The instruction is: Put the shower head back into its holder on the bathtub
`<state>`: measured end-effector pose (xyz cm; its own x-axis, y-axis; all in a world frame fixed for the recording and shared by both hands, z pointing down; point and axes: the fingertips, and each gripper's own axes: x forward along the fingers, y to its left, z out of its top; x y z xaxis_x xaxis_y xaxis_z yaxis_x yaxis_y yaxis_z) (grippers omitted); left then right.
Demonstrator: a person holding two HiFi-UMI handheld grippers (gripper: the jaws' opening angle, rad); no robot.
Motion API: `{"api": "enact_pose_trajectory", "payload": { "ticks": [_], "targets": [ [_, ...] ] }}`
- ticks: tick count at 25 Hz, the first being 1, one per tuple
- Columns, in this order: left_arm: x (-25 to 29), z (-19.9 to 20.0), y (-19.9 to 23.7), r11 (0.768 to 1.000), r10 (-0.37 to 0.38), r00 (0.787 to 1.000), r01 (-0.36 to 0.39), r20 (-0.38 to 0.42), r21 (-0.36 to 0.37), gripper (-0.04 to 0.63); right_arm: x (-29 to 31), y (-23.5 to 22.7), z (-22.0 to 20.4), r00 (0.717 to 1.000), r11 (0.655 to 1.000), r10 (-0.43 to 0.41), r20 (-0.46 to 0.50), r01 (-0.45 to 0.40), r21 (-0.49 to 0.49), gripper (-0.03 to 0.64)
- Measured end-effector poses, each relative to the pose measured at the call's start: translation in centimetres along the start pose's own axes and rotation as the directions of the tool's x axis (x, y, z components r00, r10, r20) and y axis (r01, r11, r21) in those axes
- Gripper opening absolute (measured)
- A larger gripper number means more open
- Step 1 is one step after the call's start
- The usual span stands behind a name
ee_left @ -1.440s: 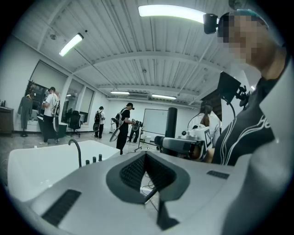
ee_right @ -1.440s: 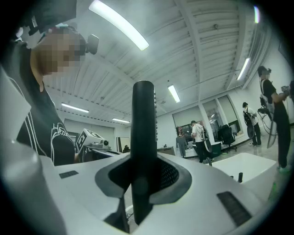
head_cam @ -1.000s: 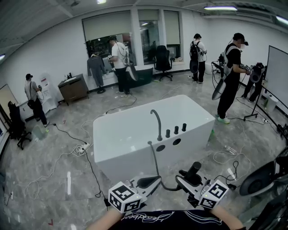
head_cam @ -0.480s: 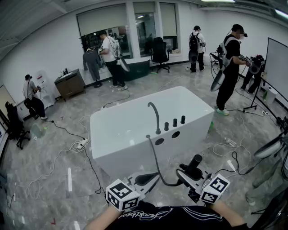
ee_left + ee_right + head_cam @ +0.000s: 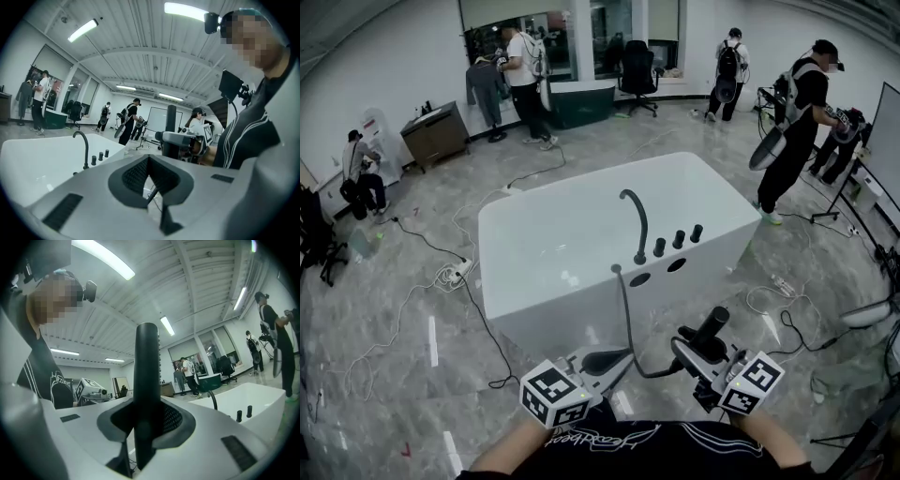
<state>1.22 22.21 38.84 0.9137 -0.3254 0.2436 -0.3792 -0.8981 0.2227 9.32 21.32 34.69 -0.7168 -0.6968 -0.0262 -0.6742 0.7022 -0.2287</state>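
Note:
The white bathtub (image 5: pixel 534 281) stands in front of me, with a black curved faucet (image 5: pixel 636 225) and three black knobs (image 5: pixel 678 240) on its near rim. Beside the knobs are two dark oval openings (image 5: pixel 639 278). A thin dark hose (image 5: pixel 624 309) runs from the rim down to my grippers. My right gripper (image 5: pixel 703 349) is shut on the black shower head (image 5: pixel 711 328), which stands upright as a dark wand (image 5: pixel 146 380) between its jaws (image 5: pixel 145 425). My left gripper (image 5: pixel 614 359) is shut, pinching the hose (image 5: pixel 152 193) at its tips (image 5: pixel 149 180).
Cables and a power strip (image 5: pixel 450 275) lie on the marbled floor left of the tub, more cables (image 5: pixel 778 319) to the right. Several people (image 5: pixel 802 122) with equipment stand at the back and right. A cabinet (image 5: pixel 436 134) and an office chair (image 5: pixel 637 75) stand at the far wall.
The tub has drawn nearer and sits larger in the head view. Both grippers have moved forward and a little down with the shower head and hose, their grips unchanged.

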Motion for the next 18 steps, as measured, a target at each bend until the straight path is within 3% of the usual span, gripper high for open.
{"api": "enact_pose_trajectory", "payload": {
  "ticks": [5, 12, 18],
  "targets": [
    [0.4, 0.4, 7.4, 0.998, -0.039, 0.998, 0.037, -0.048, -0.054, 0.005, 7.1, -3.6, 0.8, 0.999, 0.998, -0.029, -0.014, 0.03, 0.063, 0.101],
    [0.4, 1.4, 17.6, 0.996, -0.079, 0.993, 0.074, -0.087, -0.055, 0.005, 16.0, -8.0, 2.2, 0.997, 0.994, -0.073, 0.003, 0.073, 0.079, 0.101],
    [0.7, 1.9, 21.4, 0.982, -0.187, 0.98, 0.185, -0.074, -0.038, 0.005, 20.5, -10.8, 2.8, 0.996, 0.991, -0.092, 0.015, 0.09, 0.094, 0.101]
  ]
}}
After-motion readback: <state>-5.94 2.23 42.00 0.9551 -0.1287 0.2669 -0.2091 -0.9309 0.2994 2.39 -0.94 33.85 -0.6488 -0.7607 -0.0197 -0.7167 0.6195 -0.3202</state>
